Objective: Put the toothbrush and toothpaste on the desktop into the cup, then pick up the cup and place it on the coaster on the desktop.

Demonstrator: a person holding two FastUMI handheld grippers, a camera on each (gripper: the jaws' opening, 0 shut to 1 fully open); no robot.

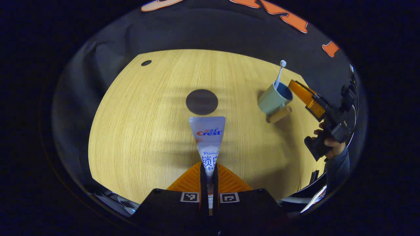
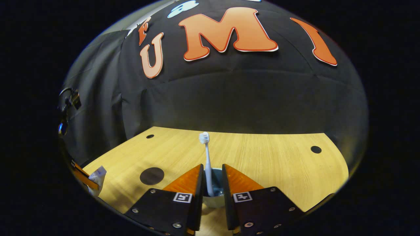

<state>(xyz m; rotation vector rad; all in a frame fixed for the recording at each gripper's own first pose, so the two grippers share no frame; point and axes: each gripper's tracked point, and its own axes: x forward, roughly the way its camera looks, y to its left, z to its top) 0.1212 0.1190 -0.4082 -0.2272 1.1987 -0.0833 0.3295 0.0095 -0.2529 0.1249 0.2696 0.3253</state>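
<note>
Gripping the toothpaste (image 1: 207, 141) in my left claw (image 1: 208, 183), jaws clamped on the tube, long axis pointing ahead. Cup (image 1: 275, 98) with toothbrush (image 1: 280, 73) sits ahead-right of it; coaster (image 1: 201, 102) lies just beyond the tube. My right claw (image 2: 211, 183) sits parted, empty, around the brush.

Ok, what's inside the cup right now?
The toothbrush stands in the cup, bristles up. Its lower handle and the cup's bottom are hidden. The toothpaste is outside, in the left gripper.
</note>
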